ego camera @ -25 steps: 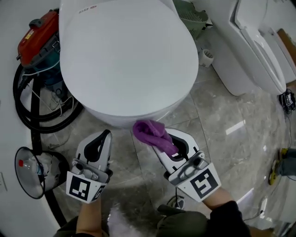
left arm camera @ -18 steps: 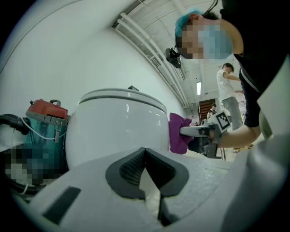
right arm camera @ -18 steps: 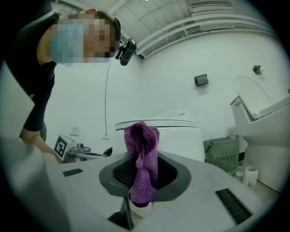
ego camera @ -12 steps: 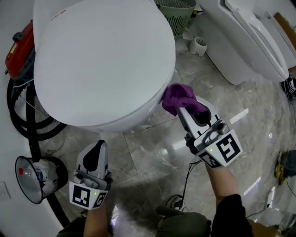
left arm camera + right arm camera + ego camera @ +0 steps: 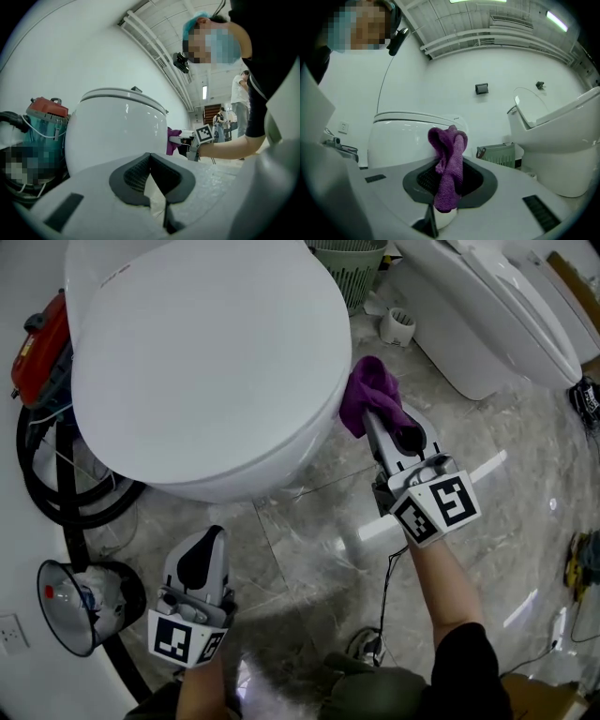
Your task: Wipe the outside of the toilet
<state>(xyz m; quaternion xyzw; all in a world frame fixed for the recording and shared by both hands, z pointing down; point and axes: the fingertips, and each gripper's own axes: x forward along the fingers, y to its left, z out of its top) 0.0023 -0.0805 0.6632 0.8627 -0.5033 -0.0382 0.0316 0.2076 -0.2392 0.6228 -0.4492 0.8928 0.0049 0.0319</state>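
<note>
Vacuum cleaner, red and teal, sits far left beside the toilet. Left gripper hangs low over the floor, jaws closed on nothing, pointing up at the bowl's front. Toilet lid's down, its long axis running away from the person, rounded front nearest. Now the right flank: purple cloth is bunched lengthwise out past the jaw tips, its far end touching the bowl's side just under the lid. Right gripper has its jaws clamped on that cloth, aimed up-left. Second toilet stands further right.
</note>
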